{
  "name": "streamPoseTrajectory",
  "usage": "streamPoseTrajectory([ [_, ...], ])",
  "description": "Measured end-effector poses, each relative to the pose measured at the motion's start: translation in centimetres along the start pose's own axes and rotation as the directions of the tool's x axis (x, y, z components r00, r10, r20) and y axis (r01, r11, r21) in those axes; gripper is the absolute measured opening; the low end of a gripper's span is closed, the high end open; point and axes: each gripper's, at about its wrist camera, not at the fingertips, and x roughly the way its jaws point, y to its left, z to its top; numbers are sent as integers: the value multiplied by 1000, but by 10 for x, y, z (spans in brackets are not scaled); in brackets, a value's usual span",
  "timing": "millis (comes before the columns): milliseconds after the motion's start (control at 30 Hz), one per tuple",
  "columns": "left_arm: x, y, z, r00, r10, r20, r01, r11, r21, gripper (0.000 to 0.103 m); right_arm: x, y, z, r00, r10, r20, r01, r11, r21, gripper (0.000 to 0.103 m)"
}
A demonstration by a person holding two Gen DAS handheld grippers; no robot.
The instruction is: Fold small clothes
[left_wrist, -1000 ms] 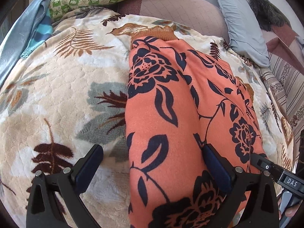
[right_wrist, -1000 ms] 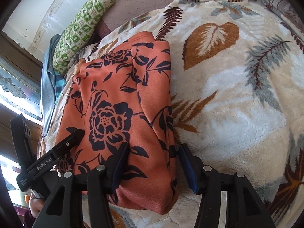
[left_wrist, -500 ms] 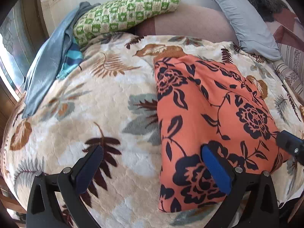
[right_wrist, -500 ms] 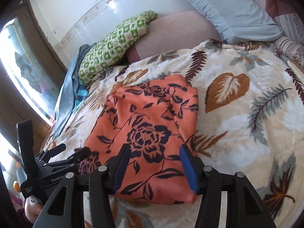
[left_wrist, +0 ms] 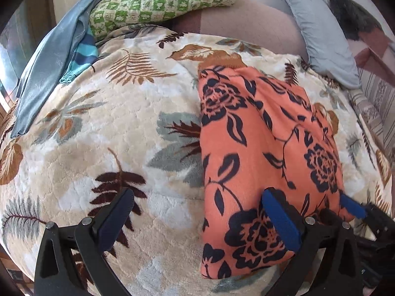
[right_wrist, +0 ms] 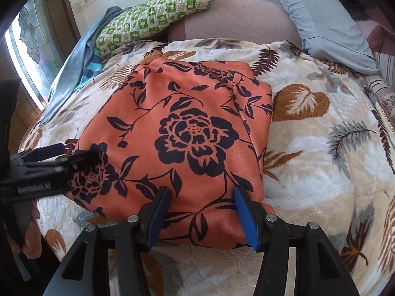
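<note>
Farther back from the folded orange fleece garment with dark navy flowers point(right_wrist: 182, 138) than a second ago, more bed in view. Lies flat, centre of frame, on the plush cream leaf-print blanket point(right_wrist: 321, 172). Right tool point(right_wrist: 201, 218) opening, blue ribbed pads astride the near hem, not pressing. Left tool point(left_wrist: 197, 222) wide apart, one pad above the cloth. Green checked quilted pillow point(right_wrist: 158, 17) upper left.

Bright daylight thru the patterned glass window point(right_wrist: 29, 46) at left, blown out near its lower edge. Soft sheen on the folded orange floral garment point(right_wrist: 187, 133); faint shadow under its near hem. Strong fisheye bend, dark vignette at corners in both views. Focus sharp mid-frame, slight smear twd edges.
</note>
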Motion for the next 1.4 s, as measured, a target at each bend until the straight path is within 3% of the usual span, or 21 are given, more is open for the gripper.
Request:
streamPoseTrajectory([
  [100, -7, -1, 26, 1000, -16, 21, 16, 1000, -21, 103, 1, 0, 3, 1000, 11, -8, -11, 1000, 13, 63],
  [233, -4, -22, 64, 999, -21, 34, 20, 999, 32, 103, 2, -2, 6, 999, 29, -16, -28, 999, 24, 64],
  [500, 55, -56, 117, 974, -207, -89, 208, 978, -3, 103, 1, -11, 10, 995, 90, -31, -88, 993, 78, 65],
  [700, 118, -44, 135, 975, -114, -193, 102, 992, -71, 103, 2, -13, 10, 992, 116, -39, -112, 989, 99, 69],
  [833, 150, -31, 142, 958, -113, -262, 76, 986, -146, 103, 3, -13, 9, 991, 130, -42, -125, 987, 104, 72],
  [1000, 157, -35, 158, 980, -4, -197, -18, 994, -112, 103, 3, -11, 6, 990, 136, -41, -131, 987, 98, 77],
  [1133, 148, -25, 159, 992, 31, -120, -52, 984, -172, 103, 5, -8, 5, 991, 131, -39, -128, 988, 90, 78],
  [1200, 130, -16, 158, 999, 10, -38, -18, 978, -209, 103, 5, -8, 6, 990, 134, -38, -130, 987, 95, 80],
  [1300, 96, 2, 157, 996, -57, 62, 71, 965, -251, 103, 8, -7, 8, 990, 134, -39, -129, 987, 96, 81],
  [1400, 70, 12, 154, 990, -113, 79, 130, 958, -255, 103, 8, -6, 9, 991, 130, -39, -126, 988, 94, 81],
])
